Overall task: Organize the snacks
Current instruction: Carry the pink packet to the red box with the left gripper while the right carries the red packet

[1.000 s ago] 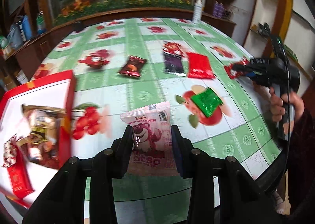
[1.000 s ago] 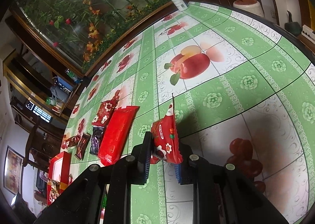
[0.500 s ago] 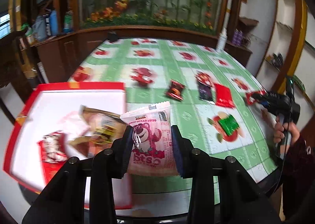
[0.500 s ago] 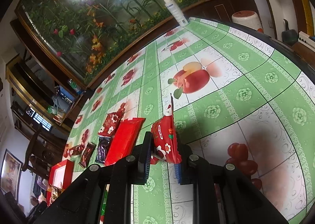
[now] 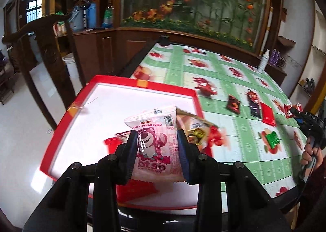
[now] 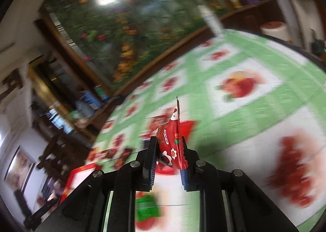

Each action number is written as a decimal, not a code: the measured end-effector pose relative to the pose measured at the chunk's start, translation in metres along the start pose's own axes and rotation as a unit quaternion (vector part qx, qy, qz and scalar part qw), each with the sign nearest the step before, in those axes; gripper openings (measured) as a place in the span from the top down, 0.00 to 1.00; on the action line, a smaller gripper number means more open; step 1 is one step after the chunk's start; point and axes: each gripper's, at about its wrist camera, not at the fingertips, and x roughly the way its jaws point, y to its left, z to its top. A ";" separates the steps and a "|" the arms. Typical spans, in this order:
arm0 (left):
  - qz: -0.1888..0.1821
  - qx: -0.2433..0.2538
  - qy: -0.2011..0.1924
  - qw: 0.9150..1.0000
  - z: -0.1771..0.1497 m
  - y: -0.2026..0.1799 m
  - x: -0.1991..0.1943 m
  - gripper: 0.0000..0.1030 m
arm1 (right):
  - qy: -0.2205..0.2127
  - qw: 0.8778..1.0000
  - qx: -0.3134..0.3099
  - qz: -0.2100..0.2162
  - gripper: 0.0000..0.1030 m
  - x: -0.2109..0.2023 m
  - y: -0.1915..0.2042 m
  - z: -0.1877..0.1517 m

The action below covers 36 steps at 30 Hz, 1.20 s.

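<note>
The delivery step is being carried out. The pink bear-print packet [image 5: 155, 146] is being gripped between the pads of the left claw [image 5: 156, 150], narrowed on it, and is being held above the white floor of the red box [image 5: 142, 84], which is sitting at the near left edge of the surface [image 5: 179, 73]. A small red packet [image 6: 172, 146] is being clamped edge-up in the right claw [image 6: 168, 156], also narrowed, and is being held above the green fruit-print cloth, well apart from the box.

The next move is judged to call for the pink packet being lowered toward a bare part of the box floor and the left claw being widened; the right claw's packet is then expected to be brought across to the same box.

Snacks not yet collected are lying on the surface: a dark brown packet [image 5: 234, 104], a dark purple packet [image 5: 253, 103], a flat red packet [image 5: 268, 114] and a green packet [image 5: 272, 139].

The contents already in the box are being largely hidden behind the pink packet and the claw; only a gold-edged wrapper [image 5: 195, 128] and red fragments are being shown, so their number cannot be told. The right wrist view is being heavily blurred, and the print on its packet cannot be read.
</note>
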 end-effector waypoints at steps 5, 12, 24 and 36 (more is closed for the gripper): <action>0.005 -0.008 0.004 1.000 -0.007 0.012 -0.001 0.66 | 0.068 0.995 -0.041 0.061 0.81 0.046 0.065 -0.028; 0.000 -0.012 0.021 1.000 -0.011 0.021 0.004 0.66 | 0.157 0.971 -0.093 0.153 0.81 0.099 0.160 -0.072; 0.002 -0.007 0.036 0.999 0.003 0.028 0.024 0.65 | 0.225 0.930 -0.187 0.223 0.77 0.151 0.293 -0.135; 0.020 -0.022 0.029 0.999 -0.002 0.029 0.016 0.46 | 0.175 0.957 -0.163 0.163 0.56 0.140 0.239 -0.104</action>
